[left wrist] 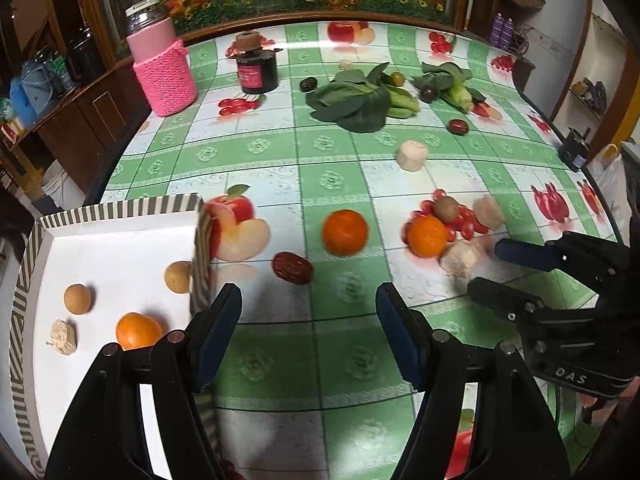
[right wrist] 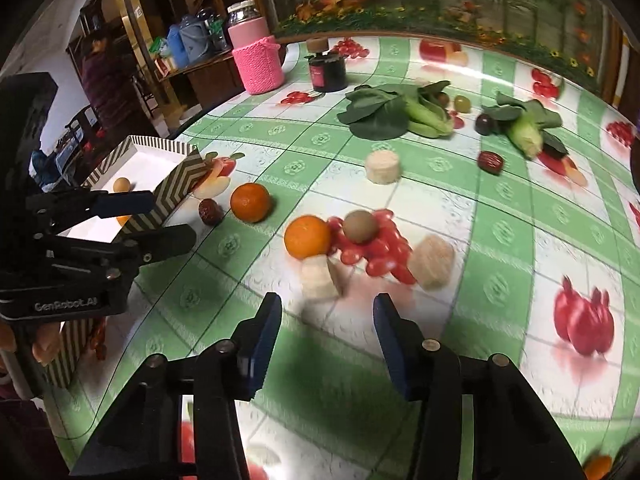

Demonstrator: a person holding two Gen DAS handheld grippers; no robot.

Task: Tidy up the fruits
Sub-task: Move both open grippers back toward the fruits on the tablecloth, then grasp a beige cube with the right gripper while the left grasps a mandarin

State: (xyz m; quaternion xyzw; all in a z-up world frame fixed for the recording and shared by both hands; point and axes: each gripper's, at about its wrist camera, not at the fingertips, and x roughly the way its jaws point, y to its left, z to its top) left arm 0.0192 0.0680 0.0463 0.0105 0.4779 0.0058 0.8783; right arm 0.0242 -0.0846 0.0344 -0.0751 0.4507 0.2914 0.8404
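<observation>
Tray [left wrist: 120, 236] at the table's [left wrist: 280, 360] left edge, holding two longans [left wrist: 78, 299], one orange [left wrist: 138, 330] and one pale chunk [left wrist: 63, 337]. Right of the tray: a date [left wrist: 292, 267], then two oranges [left wrist: 345, 232]. Behind them, leafy greens [left wrist: 356, 100]; jar [left wrist: 164, 76] at rear left.

Your left tool [left wrist: 308, 312] and right tool [right wrist: 326, 320] were matte black with dark blue pads, silver screw heads and white lettering on their bodies.
</observation>
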